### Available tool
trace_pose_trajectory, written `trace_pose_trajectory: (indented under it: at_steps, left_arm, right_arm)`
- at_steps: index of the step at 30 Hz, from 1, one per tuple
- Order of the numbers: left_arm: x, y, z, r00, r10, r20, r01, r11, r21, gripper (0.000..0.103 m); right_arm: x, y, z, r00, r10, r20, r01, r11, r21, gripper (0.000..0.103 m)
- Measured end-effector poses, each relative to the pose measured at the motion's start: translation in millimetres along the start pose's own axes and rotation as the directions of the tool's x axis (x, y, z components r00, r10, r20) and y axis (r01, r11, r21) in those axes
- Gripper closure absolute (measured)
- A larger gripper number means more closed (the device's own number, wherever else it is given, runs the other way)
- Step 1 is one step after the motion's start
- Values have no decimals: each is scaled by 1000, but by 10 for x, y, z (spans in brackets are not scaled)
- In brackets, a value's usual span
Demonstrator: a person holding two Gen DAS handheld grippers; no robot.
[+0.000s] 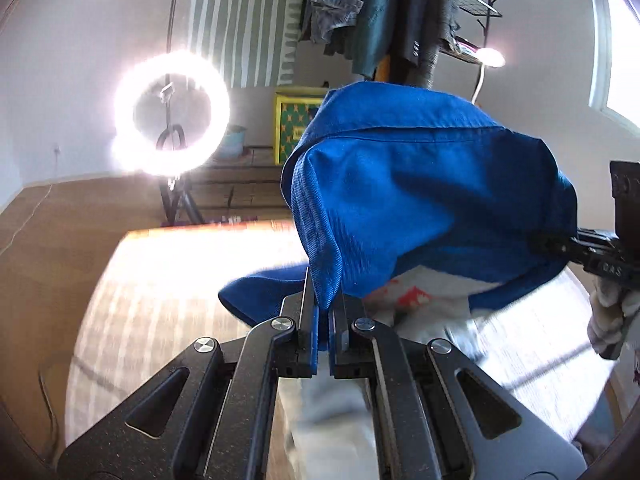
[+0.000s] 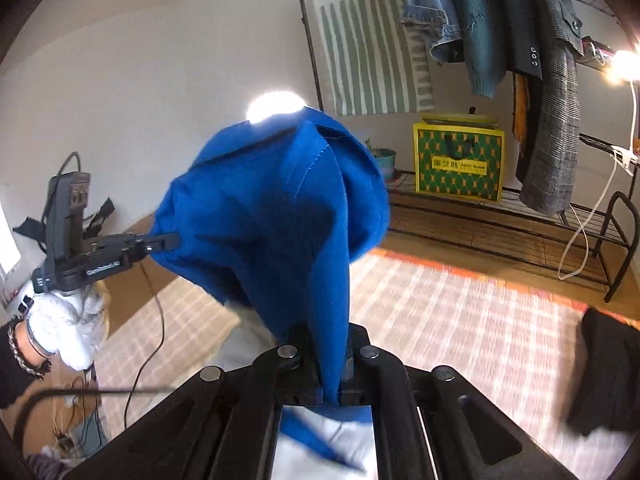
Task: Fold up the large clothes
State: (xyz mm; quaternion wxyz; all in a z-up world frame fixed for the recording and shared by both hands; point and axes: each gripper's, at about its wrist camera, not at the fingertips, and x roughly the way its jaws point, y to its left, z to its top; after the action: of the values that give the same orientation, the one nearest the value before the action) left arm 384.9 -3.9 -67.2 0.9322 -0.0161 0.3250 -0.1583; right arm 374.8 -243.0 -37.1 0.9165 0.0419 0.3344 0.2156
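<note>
Fabric of the blue garment (image 1: 420, 200) is hanging between both grippers, the left gripper (image 1: 323, 320) and right gripper (image 2: 330, 364) each clamping an edge above the checked rug (image 2: 460, 312); a thin pinch risks slipping, dropping one side.

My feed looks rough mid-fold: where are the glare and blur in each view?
Left wrist: the ring light blows out white and glares across the rug, which is motion-blurred; the blue garment in the left tongs stays sharp. Right wrist: lamp flares top right, rug streaked, edges bend.
</note>
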Motion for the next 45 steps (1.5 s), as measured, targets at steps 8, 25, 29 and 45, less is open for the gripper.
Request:
trace_pose_trajectory:
  at_steps: [8,25,29,45]
  left_arm:
    - [-431,-108,-1013,998,-22,-61,20,999,-32,103]
    - [-1288,-156,-1807,997,-26,-70,29,999,43,94]
    - [-2007,73,-1668,999,-43,20,43,999,-27,94]
    - [-2122,115,-1641,995,-79,-66,73,993,-97,65]
  right_arm:
    - [-262,479,-804,997,-32,-67,27,996,-80,103]
    - [-1430,920,-1398,997,-62,42,67,990,-122,70]
    - [-2099,1045,-1367,994,-28,110,40,994,-106,68]
    - [-1968,1076,-1688,1000,-13,16,11,996,86,51]
